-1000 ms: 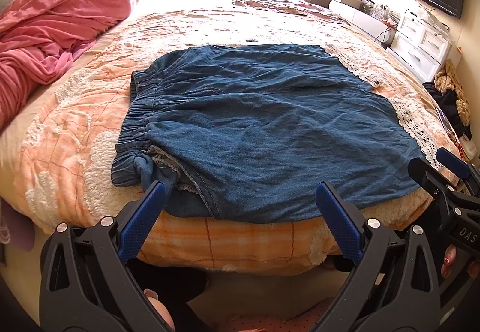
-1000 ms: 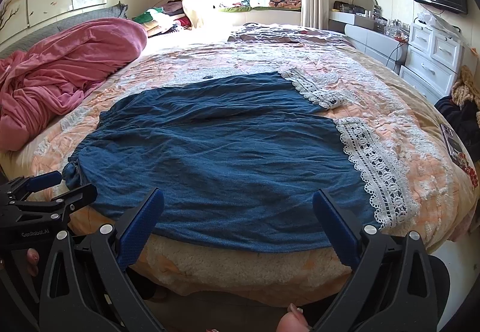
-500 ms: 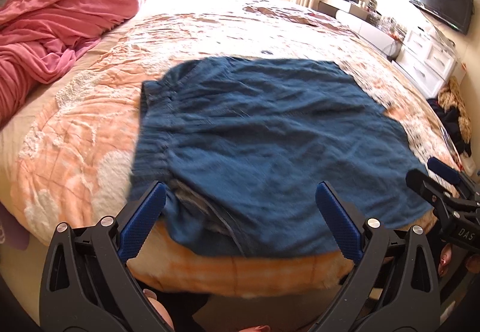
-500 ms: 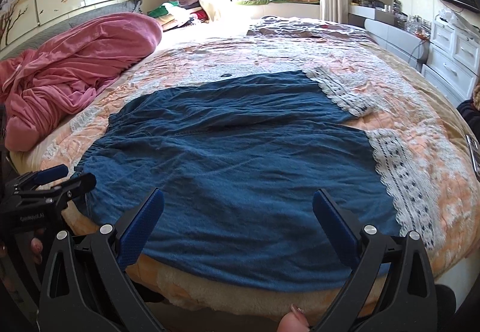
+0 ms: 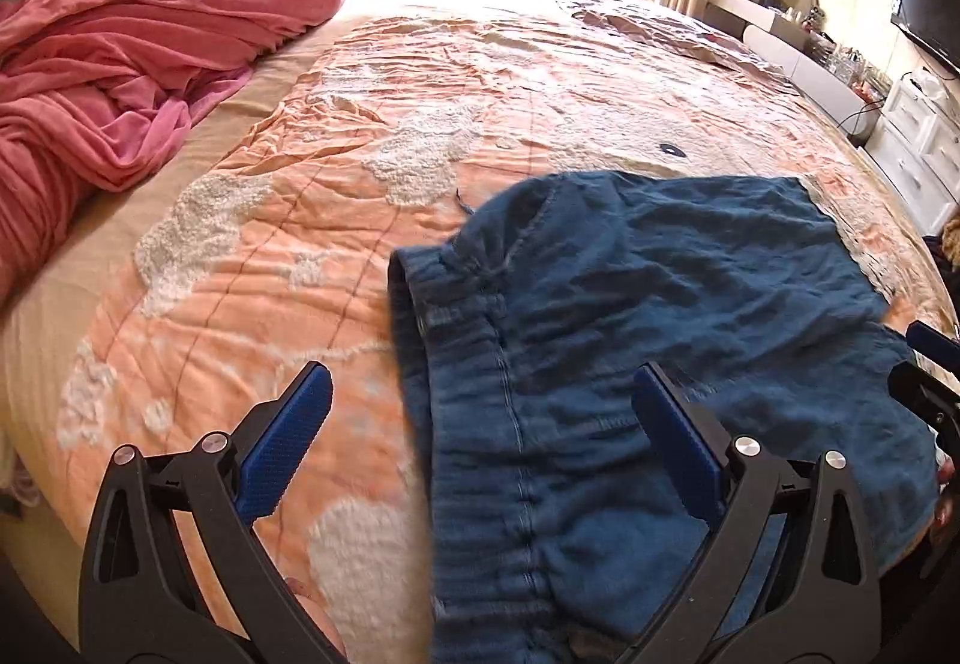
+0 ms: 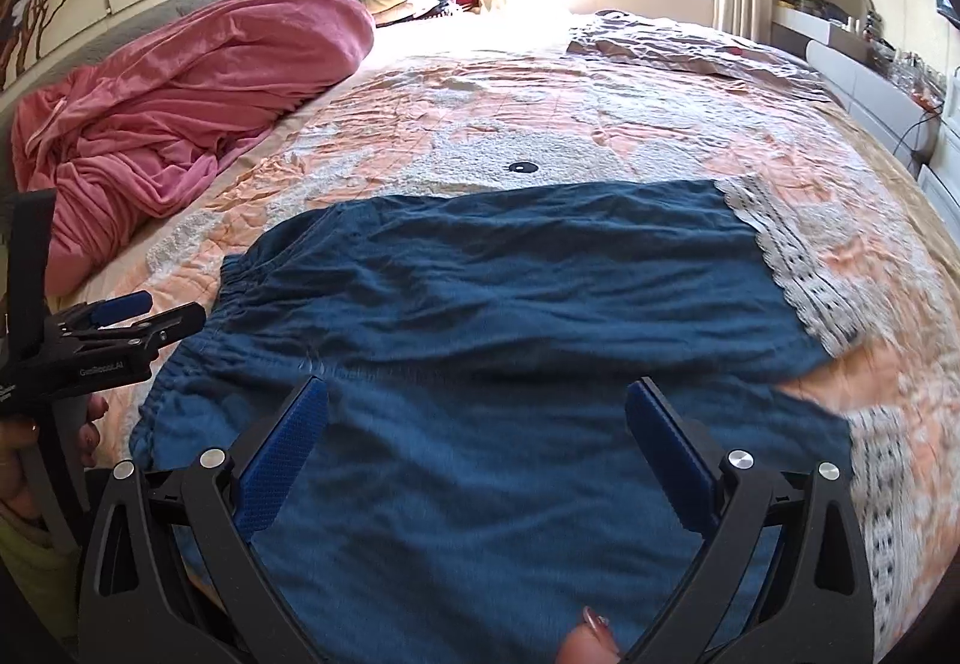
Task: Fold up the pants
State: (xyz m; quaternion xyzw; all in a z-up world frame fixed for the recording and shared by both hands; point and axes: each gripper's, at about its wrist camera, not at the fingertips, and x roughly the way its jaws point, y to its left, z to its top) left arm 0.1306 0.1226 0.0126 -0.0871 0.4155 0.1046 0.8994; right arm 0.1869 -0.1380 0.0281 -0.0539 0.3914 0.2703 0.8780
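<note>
Dark blue denim pants (image 6: pixel 510 316) lie flat on the bed, elastic waistband at the left, white lace hems (image 6: pixel 798 274) at the right. In the left wrist view the pants (image 5: pixel 630 352) fill the lower right, with the waistband (image 5: pixel 456 400) running down the middle. My left gripper (image 5: pixel 480 424) is open and empty, low over the waistband; it also shows in the right wrist view (image 6: pixel 129 322). My right gripper (image 6: pixel 477 436) is open and empty over the near edge of the pants; its tip shows in the left wrist view (image 5: pixel 927 358).
An orange and white quilt (image 5: pixel 312 220) covers the bed. A heaped pink blanket (image 5: pixel 138 39) lies at the far left. White drawers (image 5: pixel 918 147) and a TV (image 5: pixel 930 9) stand along the right wall. A grey cloth (image 6: pixel 690 45) lies at the far side of the bed.
Both grippers have moved forward and lower over the bed. The left one now sits over the waistband, the right one over the pants' near edge. The pants have not moved.
</note>
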